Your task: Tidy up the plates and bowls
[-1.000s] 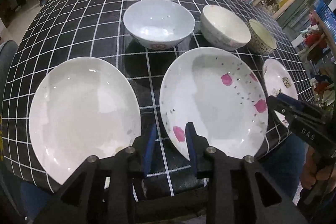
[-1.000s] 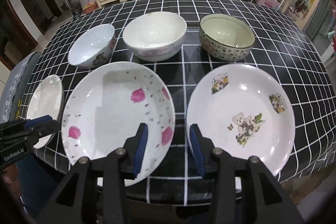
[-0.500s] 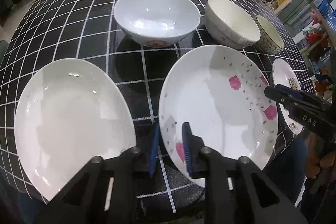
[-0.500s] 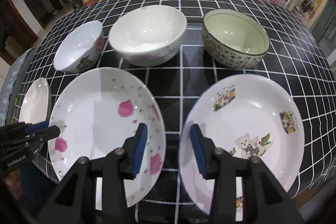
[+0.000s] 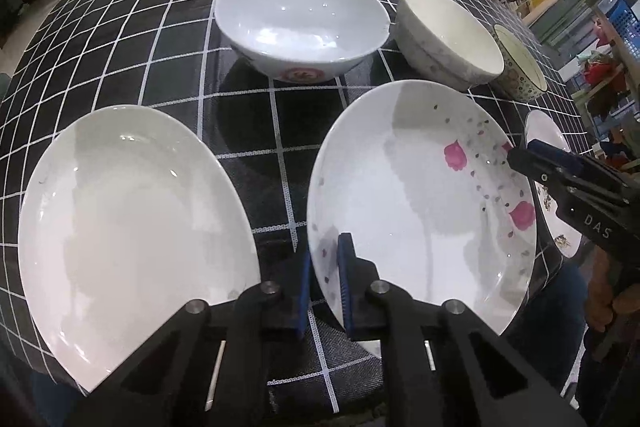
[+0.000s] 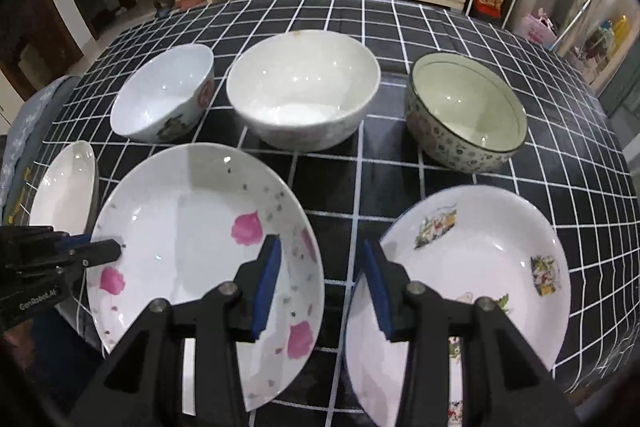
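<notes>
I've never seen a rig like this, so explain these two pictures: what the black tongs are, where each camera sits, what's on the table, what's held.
The black tongs are hand-held grippers, one in each of a person's hands, each with a wide-angle camera looking along its fingers. One picture comes from the left gripper, the other from the right gripper. On the checked tablecloth lie a plain white plate, a pink-flowered plate and a cartoon plate, with a bluish bowl, a white bowl and a patterned bowl behind. The left gripper pinches the pink-flowered plate's rim; the right is open and holds nothing.
</notes>
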The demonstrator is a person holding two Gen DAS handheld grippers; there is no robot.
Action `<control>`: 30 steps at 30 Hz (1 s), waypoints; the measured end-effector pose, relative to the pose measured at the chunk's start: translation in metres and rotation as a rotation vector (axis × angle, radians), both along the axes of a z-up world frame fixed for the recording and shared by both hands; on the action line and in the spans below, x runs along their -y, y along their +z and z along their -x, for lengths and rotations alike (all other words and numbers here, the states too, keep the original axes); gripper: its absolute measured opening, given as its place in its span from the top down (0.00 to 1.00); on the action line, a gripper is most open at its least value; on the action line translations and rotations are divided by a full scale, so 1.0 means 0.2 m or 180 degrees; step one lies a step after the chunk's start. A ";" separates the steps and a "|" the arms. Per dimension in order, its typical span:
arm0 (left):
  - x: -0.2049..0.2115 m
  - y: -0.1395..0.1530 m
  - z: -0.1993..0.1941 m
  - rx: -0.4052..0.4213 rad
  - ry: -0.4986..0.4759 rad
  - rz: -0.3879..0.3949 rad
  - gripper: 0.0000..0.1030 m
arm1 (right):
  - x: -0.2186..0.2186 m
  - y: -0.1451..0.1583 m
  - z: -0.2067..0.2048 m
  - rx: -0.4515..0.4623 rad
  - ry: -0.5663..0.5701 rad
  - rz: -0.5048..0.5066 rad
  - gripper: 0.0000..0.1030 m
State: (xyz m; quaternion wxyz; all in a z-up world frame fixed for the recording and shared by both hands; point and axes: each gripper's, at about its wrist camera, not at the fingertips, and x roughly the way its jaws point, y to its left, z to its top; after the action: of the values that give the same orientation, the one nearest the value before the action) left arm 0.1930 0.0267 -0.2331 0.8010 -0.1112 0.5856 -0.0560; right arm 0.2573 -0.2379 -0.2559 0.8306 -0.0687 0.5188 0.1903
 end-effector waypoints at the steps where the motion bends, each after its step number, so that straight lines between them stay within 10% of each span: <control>1: 0.00 0.00 -0.01 -0.0006 0.0002 0.0004 0.89 | 0.00 0.00 0.01 -0.0028 0.0027 -0.0060 0.63; 10: 0.02 0.00 -0.01 -0.0011 0.0035 0.0005 0.90 | 0.00 -0.07 0.05 -0.0217 -0.0047 0.0060 0.86; 30: 0.04 0.00 0.07 -0.0069 0.0027 -0.0017 0.89 | 0.04 -0.07 0.18 -0.0348 -0.0340 0.0120 0.85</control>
State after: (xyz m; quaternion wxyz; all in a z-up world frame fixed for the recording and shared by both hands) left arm 0.1794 0.0189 -0.2323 0.7951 -0.1122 0.5939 -0.0497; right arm 0.2216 -0.2467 -0.2694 0.8085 -0.0460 0.5698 0.1394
